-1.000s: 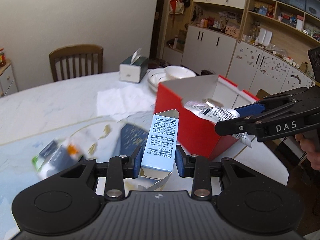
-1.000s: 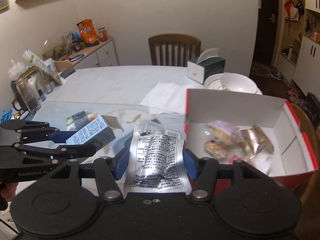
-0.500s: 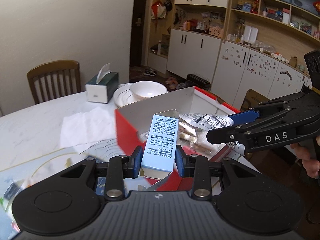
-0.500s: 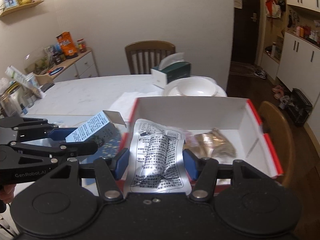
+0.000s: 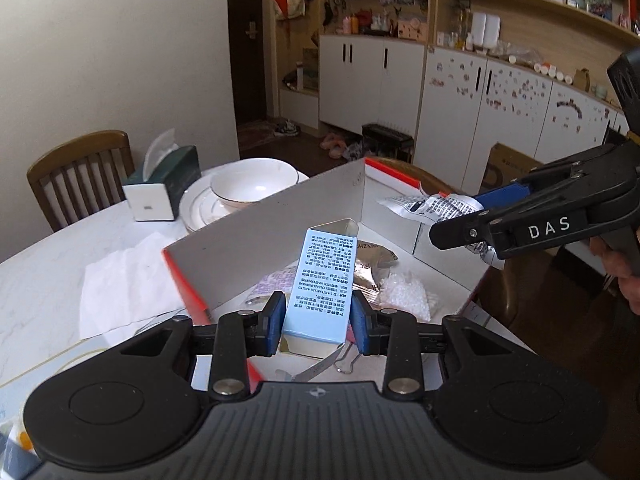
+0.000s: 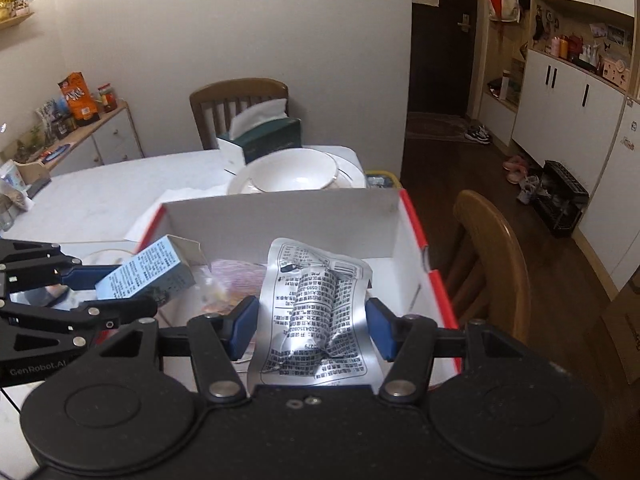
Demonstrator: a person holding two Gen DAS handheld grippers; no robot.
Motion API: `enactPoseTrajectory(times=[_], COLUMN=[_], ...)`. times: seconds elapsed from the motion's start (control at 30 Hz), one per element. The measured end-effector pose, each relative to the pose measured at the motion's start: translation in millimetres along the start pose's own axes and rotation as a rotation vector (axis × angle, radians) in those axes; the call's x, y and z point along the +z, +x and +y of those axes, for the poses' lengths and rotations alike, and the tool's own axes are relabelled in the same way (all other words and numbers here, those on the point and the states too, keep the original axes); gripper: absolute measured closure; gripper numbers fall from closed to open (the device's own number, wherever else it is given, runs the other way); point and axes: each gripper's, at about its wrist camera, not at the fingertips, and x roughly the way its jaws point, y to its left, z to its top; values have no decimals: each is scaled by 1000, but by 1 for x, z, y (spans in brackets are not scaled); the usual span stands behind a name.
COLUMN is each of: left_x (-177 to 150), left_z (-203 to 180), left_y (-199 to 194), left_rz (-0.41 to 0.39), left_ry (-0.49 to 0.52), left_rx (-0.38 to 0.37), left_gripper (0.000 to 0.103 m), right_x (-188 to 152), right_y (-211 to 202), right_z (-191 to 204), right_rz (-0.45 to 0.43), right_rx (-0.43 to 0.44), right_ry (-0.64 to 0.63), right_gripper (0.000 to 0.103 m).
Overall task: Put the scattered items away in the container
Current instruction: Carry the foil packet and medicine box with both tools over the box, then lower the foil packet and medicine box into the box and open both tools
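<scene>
My left gripper (image 5: 318, 322) is shut on a light blue carton (image 5: 324, 280) with printed text, held over the near edge of the open red box (image 5: 280, 240) with a white inside. My right gripper (image 6: 312, 320) is shut on a crumpled silver foil packet (image 6: 316, 308), held above the box (image 6: 280, 216). The packet also shows in the left wrist view (image 5: 432, 208), and the carton in the right wrist view (image 6: 148, 272). Several wrapped snacks (image 5: 372, 264) lie in the box.
A white bowl on plates (image 5: 252, 188), a green tissue box (image 5: 164, 184) and a white napkin (image 5: 120, 280) sit on the marble table beyond the box. Wooden chairs (image 6: 492, 256) stand at the table's edges. Cabinets line the far wall.
Both grippers have moved with their items from beside the box to above its open inside. The box now fills the middle of both views.
</scene>
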Motion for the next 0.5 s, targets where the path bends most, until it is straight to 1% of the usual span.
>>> enactPoseTrajectory(times=[0.2, 0.33, 0.5], left_x=[8, 14, 18], left_z=[-10, -18, -21], left_y=[29, 47, 74], left_rz=[43, 65, 125], left_ry=[51, 107, 131], left_rx=[13, 13, 10], left_gripper=[70, 70, 70], right_x=[1, 1, 1], right_y=[27, 43, 61], right_z=[-10, -13, -18], right_rz=[40, 66, 105], right_rx=[2, -9, -19], right_ry=[-19, -53, -80], right_gripper=[45, 45, 45])
